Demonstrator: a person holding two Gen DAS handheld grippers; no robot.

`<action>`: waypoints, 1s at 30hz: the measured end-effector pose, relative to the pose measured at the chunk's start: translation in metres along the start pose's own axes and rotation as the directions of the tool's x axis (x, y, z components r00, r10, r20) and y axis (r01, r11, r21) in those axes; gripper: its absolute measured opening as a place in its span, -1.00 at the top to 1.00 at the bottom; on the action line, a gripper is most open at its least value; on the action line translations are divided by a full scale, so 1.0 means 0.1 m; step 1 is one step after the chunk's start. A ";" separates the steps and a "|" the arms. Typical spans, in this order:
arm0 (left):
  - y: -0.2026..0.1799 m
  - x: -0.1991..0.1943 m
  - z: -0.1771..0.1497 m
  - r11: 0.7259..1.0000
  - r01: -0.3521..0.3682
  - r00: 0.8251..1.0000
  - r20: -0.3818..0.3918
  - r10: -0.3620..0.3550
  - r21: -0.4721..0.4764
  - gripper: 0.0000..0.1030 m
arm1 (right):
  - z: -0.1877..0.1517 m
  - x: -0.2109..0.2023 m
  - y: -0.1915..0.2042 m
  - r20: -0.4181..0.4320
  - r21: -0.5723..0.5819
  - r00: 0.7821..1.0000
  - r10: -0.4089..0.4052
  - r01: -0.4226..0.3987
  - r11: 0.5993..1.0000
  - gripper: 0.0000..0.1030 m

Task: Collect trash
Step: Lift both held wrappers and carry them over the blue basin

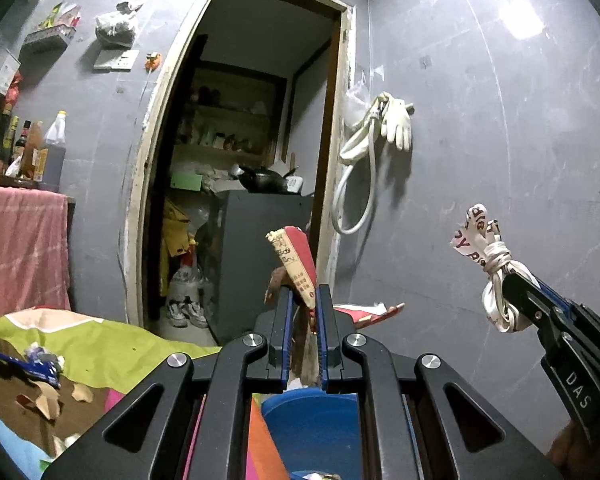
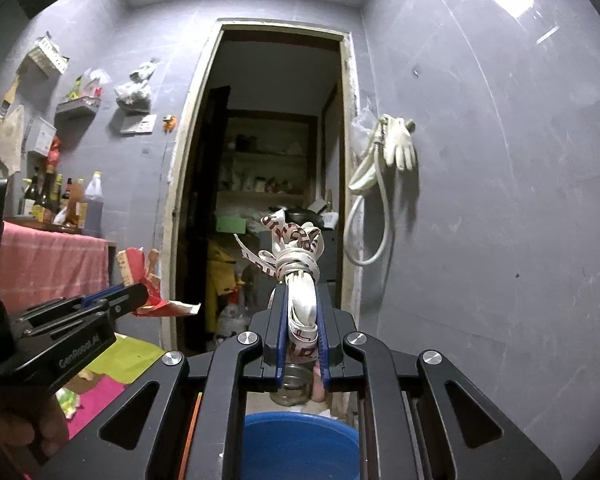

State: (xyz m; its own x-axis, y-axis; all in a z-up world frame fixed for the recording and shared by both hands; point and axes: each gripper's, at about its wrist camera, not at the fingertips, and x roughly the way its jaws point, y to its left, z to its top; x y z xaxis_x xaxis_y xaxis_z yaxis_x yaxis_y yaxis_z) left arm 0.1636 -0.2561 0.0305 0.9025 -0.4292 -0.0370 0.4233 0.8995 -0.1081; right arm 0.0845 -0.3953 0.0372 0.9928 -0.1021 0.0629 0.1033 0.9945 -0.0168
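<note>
My left gripper (image 1: 305,294) is shut on a red and tan paper wrapper (image 1: 294,266), held up in the air; it also shows in the right wrist view (image 2: 134,266). My right gripper (image 2: 303,292) is shut on a knotted white ribbon bundle (image 2: 298,256) with red lettering, seen from the side in the left wrist view (image 1: 490,258). Both grippers hang above a blue bucket (image 2: 300,444), which also shows in the left wrist view (image 1: 310,420). More scraps, a blue wrapper (image 1: 24,362) and brown paper bits (image 1: 44,400), lie on the colourful cloth (image 1: 100,344) at left.
An open doorway (image 1: 252,160) leads to a cluttered storeroom. A hose and white glove (image 1: 396,124) hang on the grey wall. Bottles (image 1: 40,148) stand on a counter with a pink towel (image 1: 20,248). A glass jar (image 2: 296,388) stands behind the bucket.
</note>
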 end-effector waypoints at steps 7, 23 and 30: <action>-0.12 0.29 -0.24 1.000 -0.006 0.998 -0.060 0.007 0.025 0.84 | -0.25 0.16 -0.18 -0.038 0.028 0.999 -0.010 0.011 1.000 0.79; 0.02 1.07 -0.81 1.000 -0.022 0.924 -0.381 0.014 -0.015 0.84 | -0.90 0.75 -0.39 -0.317 0.133 0.948 0.039 0.004 0.991 0.78; 0.17 1.20 -0.99 0.995 -0.032 0.872 -0.490 -0.017 -0.090 0.83 | -1.13 0.97 -0.40 -0.442 0.180 0.892 0.094 -0.014 0.983 0.70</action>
State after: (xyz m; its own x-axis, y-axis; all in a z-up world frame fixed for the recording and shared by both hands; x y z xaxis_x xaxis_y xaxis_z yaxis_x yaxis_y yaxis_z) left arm 0.2712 -0.3002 -0.0742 0.7407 -0.4292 -0.5169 0.3856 0.9016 -0.1961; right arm 0.1833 -0.4478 -0.0689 0.9223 -0.0081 -0.3865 0.0768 0.9837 0.1626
